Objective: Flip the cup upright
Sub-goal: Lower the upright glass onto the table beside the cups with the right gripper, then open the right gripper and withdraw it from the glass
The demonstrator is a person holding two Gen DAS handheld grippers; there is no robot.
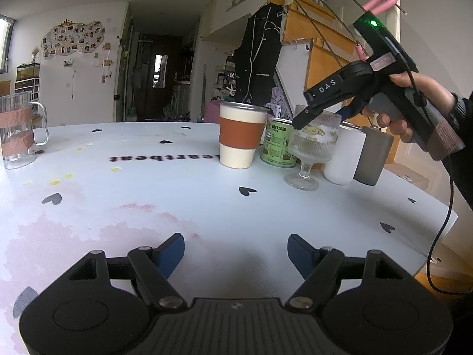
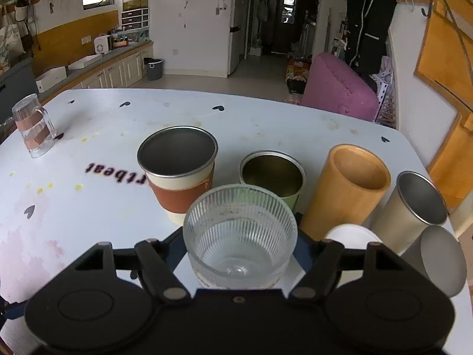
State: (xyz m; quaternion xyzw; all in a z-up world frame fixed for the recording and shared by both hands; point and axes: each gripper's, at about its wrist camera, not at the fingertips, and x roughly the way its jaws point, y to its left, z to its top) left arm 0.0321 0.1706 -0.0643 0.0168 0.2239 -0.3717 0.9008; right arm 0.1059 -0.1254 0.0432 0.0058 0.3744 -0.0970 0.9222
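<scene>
Left view low across the table [image 1: 177,201]; right view close above shared cups.

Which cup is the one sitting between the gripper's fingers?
The ribbed glass goblet. It stands upright on its stem with the right gripper around its bowl; the sleeved paper cup, green can and the rest stand free.

Black tool [image 1: 320,112] (white "DAS" lettering), blue pads [image 1: 298,251], green light.

Clear ribbed goblet [image 2: 240,233]; white, heart-dotted table [image 1: 207,201].
</scene>
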